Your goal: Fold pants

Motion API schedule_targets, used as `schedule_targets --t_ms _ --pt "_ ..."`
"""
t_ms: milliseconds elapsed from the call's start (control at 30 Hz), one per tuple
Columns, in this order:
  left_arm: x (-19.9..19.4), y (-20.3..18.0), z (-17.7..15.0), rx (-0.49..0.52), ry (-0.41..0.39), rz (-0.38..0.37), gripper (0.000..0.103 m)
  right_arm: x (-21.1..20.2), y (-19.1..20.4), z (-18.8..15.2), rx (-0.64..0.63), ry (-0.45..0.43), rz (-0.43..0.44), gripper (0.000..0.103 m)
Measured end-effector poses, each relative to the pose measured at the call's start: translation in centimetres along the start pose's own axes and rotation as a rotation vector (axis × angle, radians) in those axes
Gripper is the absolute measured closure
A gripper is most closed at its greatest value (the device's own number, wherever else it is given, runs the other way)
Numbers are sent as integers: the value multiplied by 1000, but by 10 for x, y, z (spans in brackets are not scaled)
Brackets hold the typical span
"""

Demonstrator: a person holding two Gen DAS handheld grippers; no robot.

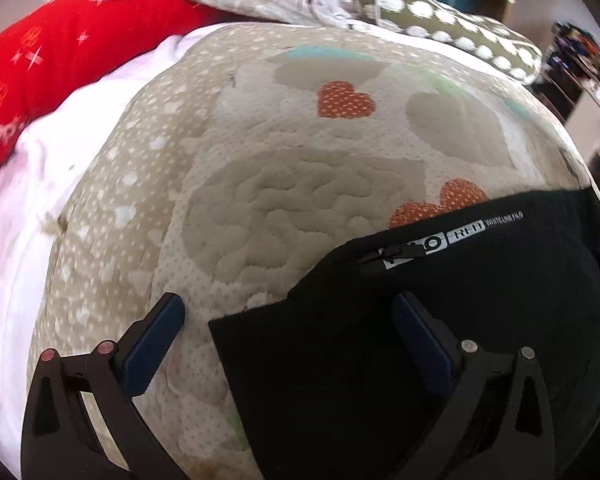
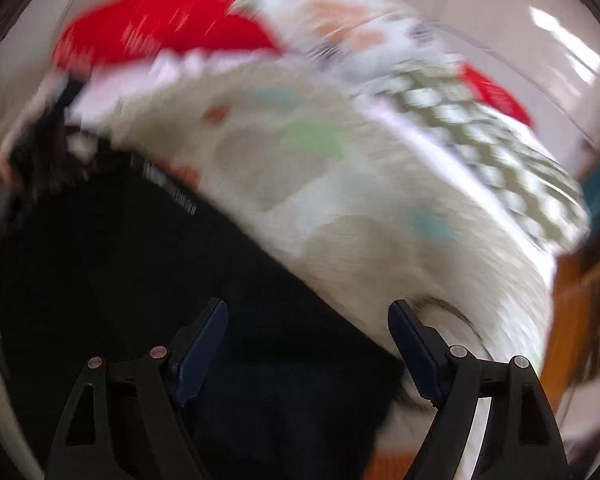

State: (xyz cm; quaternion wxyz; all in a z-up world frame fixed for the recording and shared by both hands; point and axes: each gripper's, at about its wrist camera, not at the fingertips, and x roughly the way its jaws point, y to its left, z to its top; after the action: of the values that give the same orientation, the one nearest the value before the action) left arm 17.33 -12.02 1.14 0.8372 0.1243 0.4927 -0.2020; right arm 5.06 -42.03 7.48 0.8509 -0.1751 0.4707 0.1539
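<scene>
Where the left tool (image 1: 288, 320) looks along its fingers, black pants (image 1: 440, 320) of smooth, matte fabric lie flat on a quilted bedspread (image 1: 300, 208), beige and off-white with orange hearts and a puckered stitch texture. A squared corner of the pants sits between the wide-spread blue pads (image 1: 156, 340), nothing gripped; contact cannot be confirmed. A zipper and white printed label (image 1: 466, 236) lie ahead and right of this tool. A red cushion (image 1: 40, 72) and dotted olive pillow (image 1: 460, 36) lie far ahead.

The right wrist view is heavily blurred. The right tool (image 2: 308, 340) is likewise released, its left finger over the pants (image 2: 140, 280), its right finger over the bedspread (image 2: 380, 220).
</scene>
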Motion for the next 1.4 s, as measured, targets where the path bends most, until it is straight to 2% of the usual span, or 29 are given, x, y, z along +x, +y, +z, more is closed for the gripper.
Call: schedule_targets --t_ms 100,133,167,200,233,267,367,467,500,533,600,667,700,767,833,933,1067,1167,1200,1300,1367,1400 --pt "1 -4 4 77 -6 -18 0 40 3 8 -53 112 32 21" --pt "1 -5 4 103 -6 -27 5 49 0 7 -53 132 34 23" --pt "0 -8 5 130 -4 -44 10 55 -4 8 -24 148 58 37" --pt "-1 -11 6 155 -6 -73 22 59 -8 8 27 159 98 47" --pt "-3 -13 7 173 -9 -89 32 58 -6 9 47 154 110 69" --pt "-5 -17 8 193 -13 -89 37 53 2 11 9 142 93 95" --pt "-11 -27 12 219 -12 -117 79 42 18 16 -38 144 27 95" --pt "-30 -38 23 248 -43 -73 89 7 14 23 -26 70 -76 95" --pt "-44 -40 29 248 -76 -69 98 -9 9 27 -3 37 -98 95" --pt "-58 -40 35 243 -109 -53 101 -29 5 29 19 -1 -128 95" --pt "-96 -35 48 216 -189 -86 101 -76 5 32 30 -104 -201 95" --pt "-133 -34 50 204 -269 -101 101 -125 12 27 65 -202 -200 95" --pt "-151 -34 45 200 -304 -109 101 -149 24 21 58 -250 -197 95" --pt "-172 -34 28 213 -325 -111 101 -186 54 1 13 -306 -193 95" --pt "-188 -36 -2 220 -325 -98 101 -216 89 -29 -21 -361 -129 95" --pt "-203 -32 -58 180 -302 -141 101 -216 133 -72 -67 -306 -71 95" --pt "-204 -36 -120 121 -235 -230 101 -175 176 -143 -5 -139 81 95" --pt "-182 -48 -153 87 -156 -216 101 -131 191 -182 84 -38 133 95" --pt "-175 -49 -158 76 -136 -216 101 -127 193 -190 106 -34 134 94" --pt "-165 -50 -171 91 -80 -165 101 -136 178 -201 204 -60 165 86" --pt "-167 -47 -177 88 -61 -154 101 -162 158 -203 284 -144 164 56" --pt "-170 -45 -178 86 -61 -130 101 -171 145 -202 326 -191 169 47"
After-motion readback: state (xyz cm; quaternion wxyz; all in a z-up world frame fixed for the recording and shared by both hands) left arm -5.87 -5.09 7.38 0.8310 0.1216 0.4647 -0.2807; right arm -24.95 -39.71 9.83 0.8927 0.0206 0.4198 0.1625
